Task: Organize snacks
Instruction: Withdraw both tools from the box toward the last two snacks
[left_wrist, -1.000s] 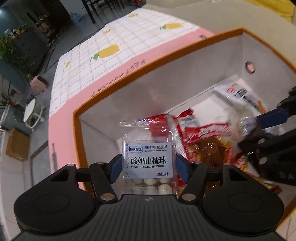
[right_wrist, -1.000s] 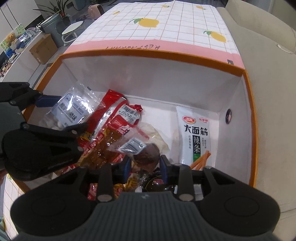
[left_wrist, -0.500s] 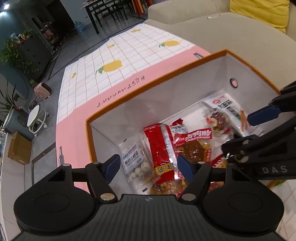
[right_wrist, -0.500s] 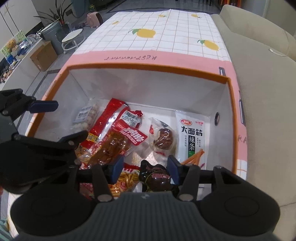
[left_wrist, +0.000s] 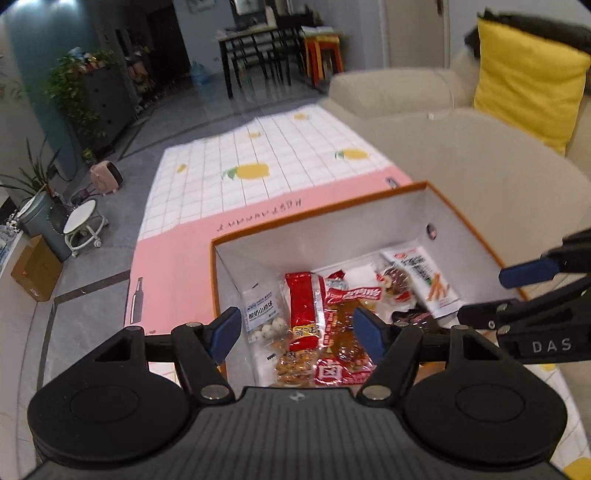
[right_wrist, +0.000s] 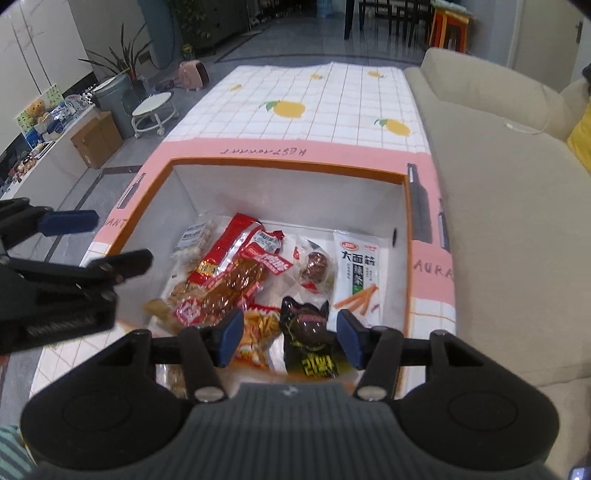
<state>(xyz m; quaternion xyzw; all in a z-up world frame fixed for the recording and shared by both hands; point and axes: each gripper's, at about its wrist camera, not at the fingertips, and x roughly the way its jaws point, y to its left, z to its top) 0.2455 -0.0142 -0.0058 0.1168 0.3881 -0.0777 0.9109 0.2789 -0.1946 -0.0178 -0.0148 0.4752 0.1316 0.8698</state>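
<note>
Both grippers hover above an orange-rimmed white cardboard box (right_wrist: 288, 167) on a pink-and-white checked tablecloth (right_wrist: 332, 96). The left gripper (left_wrist: 297, 328) and right gripper (right_wrist: 288, 332) are spread wide, holding nothing. Assorted snack packets (right_wrist: 240, 273) lie inside the box.

glossy plastic snack packets (right_wrist: 236, 269), matt box (right_wrist: 288, 192)

1. Filling the right of the frame: a beige sofa (left_wrist: 461, 147), carrying a yellow cushion (left_wrist: 528, 81) at upper right.
2. Running across the left: grey tiled floor (left_wrist: 92, 273).
3. Standing at top centre: a dark dining table (left_wrist: 255, 48) with chairs.
4. Sitting at left: a white round stool (left_wrist: 83, 227), a cardboard box (left_wrist: 35, 269), leafy plants (left_wrist: 74, 85).
</note>
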